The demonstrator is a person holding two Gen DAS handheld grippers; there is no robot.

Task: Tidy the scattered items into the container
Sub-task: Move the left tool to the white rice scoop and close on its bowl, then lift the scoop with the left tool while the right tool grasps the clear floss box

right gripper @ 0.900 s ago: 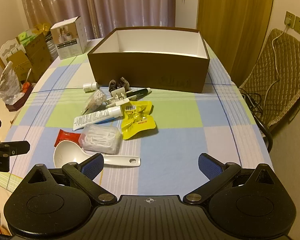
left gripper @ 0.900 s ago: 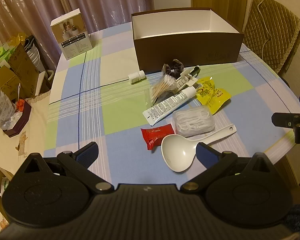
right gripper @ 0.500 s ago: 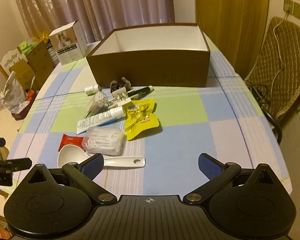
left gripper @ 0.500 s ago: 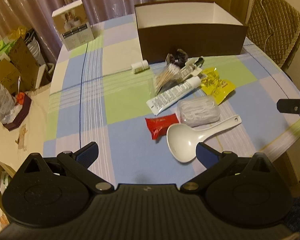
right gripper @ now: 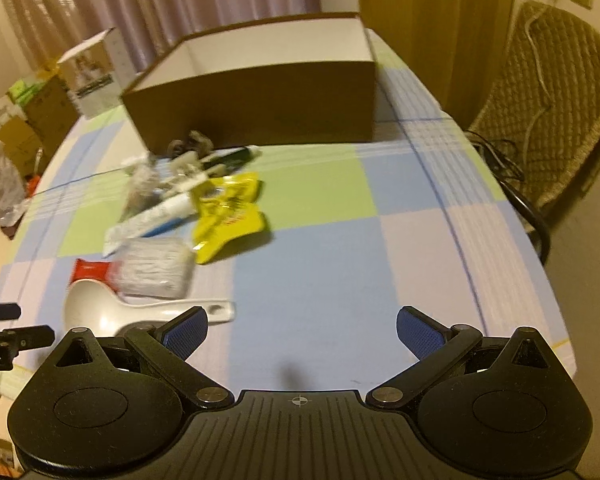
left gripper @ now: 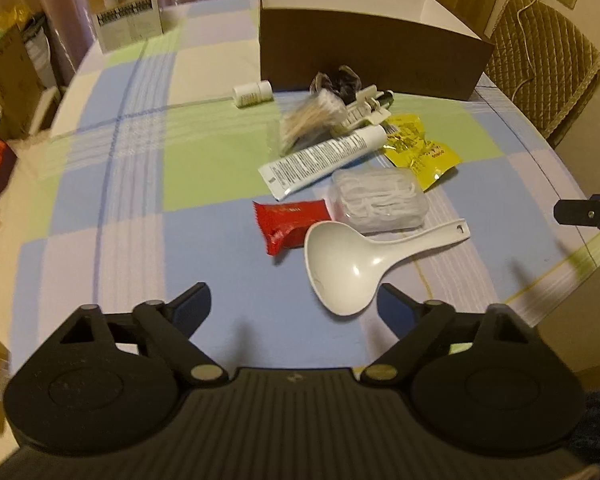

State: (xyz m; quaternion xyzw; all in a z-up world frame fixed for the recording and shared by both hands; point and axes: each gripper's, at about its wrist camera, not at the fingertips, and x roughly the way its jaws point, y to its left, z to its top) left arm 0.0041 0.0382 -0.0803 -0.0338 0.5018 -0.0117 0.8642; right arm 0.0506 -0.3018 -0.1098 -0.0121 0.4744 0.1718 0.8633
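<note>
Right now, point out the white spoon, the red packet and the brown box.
white spoon (left gripper: 342, 268), left wrist view, middle of the bowl.
red packet (left gripper: 290, 222), left wrist view, centre of the wrapper.
brown box (right gripper: 260, 100), right wrist view, near outer wall.

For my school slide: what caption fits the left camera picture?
Open left tool above a white spoon, brown box waiting behind.

Scattered items in front of the box (left gripper: 372, 56) on the table (left gripper: 140, 184)

The ladle (left gripper: 352, 260) lies nearest, the packet (left gripper: 288, 222) to its left, the floss case (left gripper: 378, 200) just behind; the tube (left gripper: 324, 160) lies behind those, and the small bottle (left gripper: 252, 93) beside the box's left corner.
</note>
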